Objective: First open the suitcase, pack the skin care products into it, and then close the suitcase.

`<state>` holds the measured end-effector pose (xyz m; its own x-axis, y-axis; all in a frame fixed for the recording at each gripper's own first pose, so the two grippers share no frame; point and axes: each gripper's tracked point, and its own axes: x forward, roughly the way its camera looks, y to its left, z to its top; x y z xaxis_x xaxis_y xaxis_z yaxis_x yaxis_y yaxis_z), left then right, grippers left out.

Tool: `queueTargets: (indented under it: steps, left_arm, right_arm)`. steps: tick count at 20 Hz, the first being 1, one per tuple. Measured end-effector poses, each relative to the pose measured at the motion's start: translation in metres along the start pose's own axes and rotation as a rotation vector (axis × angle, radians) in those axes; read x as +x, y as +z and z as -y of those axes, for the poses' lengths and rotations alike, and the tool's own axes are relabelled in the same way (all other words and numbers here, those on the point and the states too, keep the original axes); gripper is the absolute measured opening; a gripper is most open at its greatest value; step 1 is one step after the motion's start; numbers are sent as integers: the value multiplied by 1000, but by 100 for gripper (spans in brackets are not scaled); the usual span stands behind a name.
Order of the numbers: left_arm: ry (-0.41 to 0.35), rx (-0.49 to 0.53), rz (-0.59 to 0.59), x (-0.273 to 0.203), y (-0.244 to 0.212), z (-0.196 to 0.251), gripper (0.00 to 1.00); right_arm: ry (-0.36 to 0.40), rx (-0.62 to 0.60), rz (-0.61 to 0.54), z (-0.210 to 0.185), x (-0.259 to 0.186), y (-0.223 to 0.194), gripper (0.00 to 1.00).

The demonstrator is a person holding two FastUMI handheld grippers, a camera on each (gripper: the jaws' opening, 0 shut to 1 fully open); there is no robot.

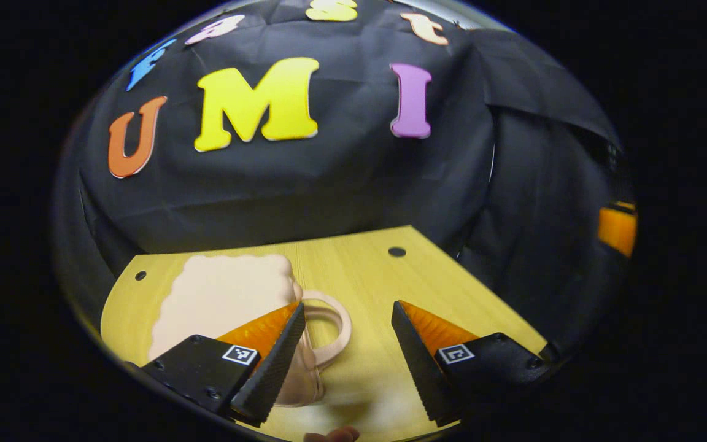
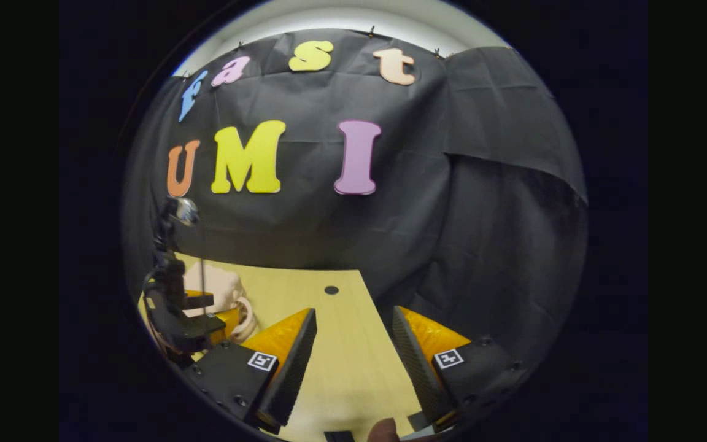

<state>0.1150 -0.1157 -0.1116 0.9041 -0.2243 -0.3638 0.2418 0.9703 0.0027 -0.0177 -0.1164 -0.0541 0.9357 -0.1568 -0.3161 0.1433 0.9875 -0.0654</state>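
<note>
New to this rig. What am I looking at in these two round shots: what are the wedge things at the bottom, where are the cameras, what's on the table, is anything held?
No robot: a person holds a two-finger gripper in each hand, with a fisheye camera on each. The wedges are each camera's own fingers. In the left gripper view, the left gripper is open, holding nothing, above a pale pink suitcase lying closed on the wooden table. The right gripper view shows the right gripper open and empty over bare table, with the left gripper farther off.
</note>
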Motion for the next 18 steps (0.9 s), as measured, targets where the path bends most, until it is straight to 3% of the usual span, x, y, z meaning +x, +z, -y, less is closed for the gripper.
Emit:
queueTargets:
  steps: [8,9,10,13,18]
  left_arm:
    - [198,-45,339,-93,132,-88,96]
    - [224,-42,358,-103,140,-98,87]
    - [247,-41,376,-112,148,-111,96]
    - [310,-58,408,-131,154,-129,96]
    - [324,-48,436,-161,156,-129,96]
  right_arm:
    - [129,33,227,-91,-3,108,75]
    - [140,41,239,-103,-4,115,75]
    - [142,52,257,-111,-6,123,75]
    - [165,79,326,-140,-20,144,75]
    - [206,82,349,-163,-32,146,75]
